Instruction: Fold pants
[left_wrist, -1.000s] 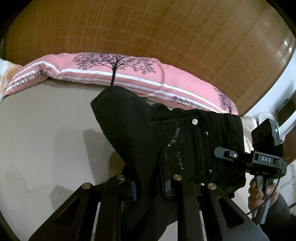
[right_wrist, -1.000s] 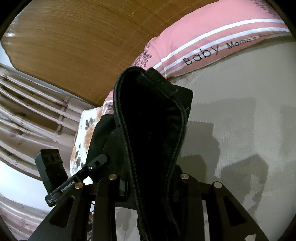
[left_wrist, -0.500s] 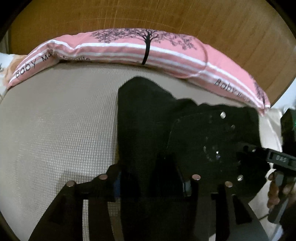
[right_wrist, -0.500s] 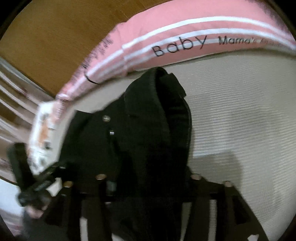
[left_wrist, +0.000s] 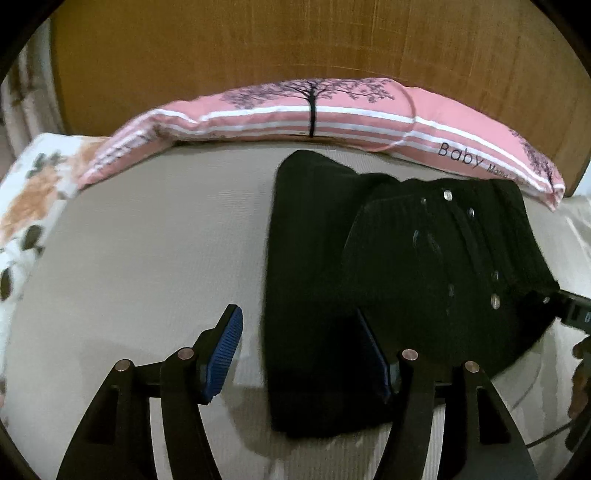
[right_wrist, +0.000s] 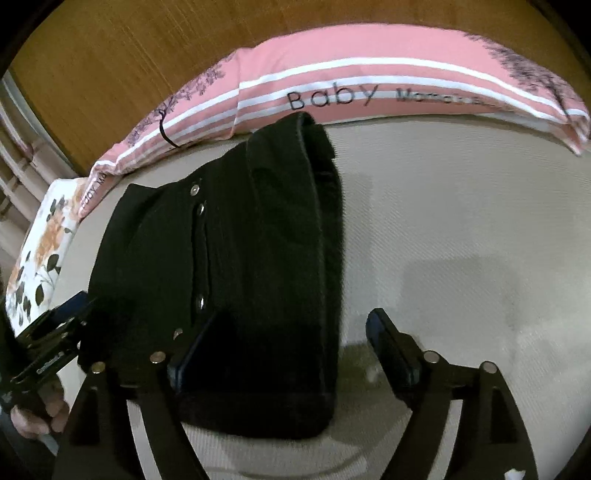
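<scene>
Letting go of the folded pants

Spreading wide, the left tongs (left_wrist: 303, 354) hold nothing: one blue pad sits over bare bed sheet, the other at the near edge of the black pants (left_wrist: 388, 280), with the cloth lying between and under the jaws and not pinched. The right tongs (right_wrist: 291, 354) stand apart likewise, the left pad over the dark fabric, the right pad over open sheet, nothing gripped.

Between them the pants lie on the beige bed (left_wrist: 147, 258) as a compact bundle, a folded leg layer on top of the buttoned waist part, metal studs showing. Just beyond the bundle runs the pink striped pillow (left_wrist: 314, 114), and a floral pillow (right_wrist: 44, 236) lies off to the side against the wooden headboard (left_wrist: 295, 44).

Judging by this, the fold has been laid down and the release step is in hand. The stack looks bulky and a little uneven, so the next move likely calls for either a smoothing press on top or a fresh pinch at one edge for a further fold, taken without dragging the upper layer askew.
</scene>
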